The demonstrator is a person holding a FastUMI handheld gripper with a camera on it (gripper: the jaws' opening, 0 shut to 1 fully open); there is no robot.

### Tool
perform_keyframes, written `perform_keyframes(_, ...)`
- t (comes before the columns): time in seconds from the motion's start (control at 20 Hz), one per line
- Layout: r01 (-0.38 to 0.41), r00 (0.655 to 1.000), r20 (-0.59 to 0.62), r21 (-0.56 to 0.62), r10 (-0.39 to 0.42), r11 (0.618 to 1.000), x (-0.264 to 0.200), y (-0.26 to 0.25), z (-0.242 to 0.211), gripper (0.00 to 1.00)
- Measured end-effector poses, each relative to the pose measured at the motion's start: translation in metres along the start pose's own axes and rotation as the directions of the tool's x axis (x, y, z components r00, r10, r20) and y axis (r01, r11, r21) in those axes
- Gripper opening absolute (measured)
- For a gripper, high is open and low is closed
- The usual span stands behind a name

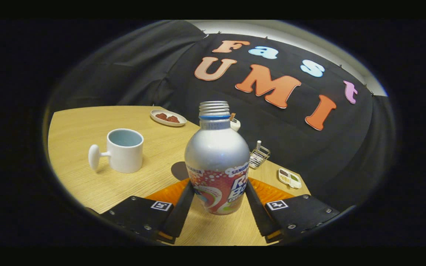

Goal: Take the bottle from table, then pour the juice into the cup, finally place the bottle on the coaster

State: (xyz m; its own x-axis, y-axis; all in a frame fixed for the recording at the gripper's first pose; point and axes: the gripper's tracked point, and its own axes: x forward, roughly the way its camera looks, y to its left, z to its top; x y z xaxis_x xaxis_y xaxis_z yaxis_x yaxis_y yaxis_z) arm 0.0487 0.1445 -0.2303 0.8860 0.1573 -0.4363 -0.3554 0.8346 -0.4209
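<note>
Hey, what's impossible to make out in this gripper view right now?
- Coaster: mostly hidden behind the bottle and the gripper fingers closed on it.
- Juice level: bottle is opaque.
- Cup contents: rim hides the bottom.
- Small tray contents: too small.

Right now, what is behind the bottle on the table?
An orange coaster shows on both sides of the bottle, which the tongs grip. The bottle covers its middle. Further back a white object is mostly hidden.

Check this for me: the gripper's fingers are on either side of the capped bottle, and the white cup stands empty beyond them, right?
Not quite: the bottle has no cap; its threaded neck is bare in the gripper view. The gripper fingers do flank it, and the white cup looks empty.
</note>
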Motion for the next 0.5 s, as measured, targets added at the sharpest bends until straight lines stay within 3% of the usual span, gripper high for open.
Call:
perform_keyframes(0.2,0.05,0.999,-0.006,-0.121,-0.052,0.991,0.004,0.002,0.004,0.78)
perform_keyframes(0.5,0.124,0.992,0.03,-0.288,-0.121,0.949,0.007,0.003,0.014,0.78)
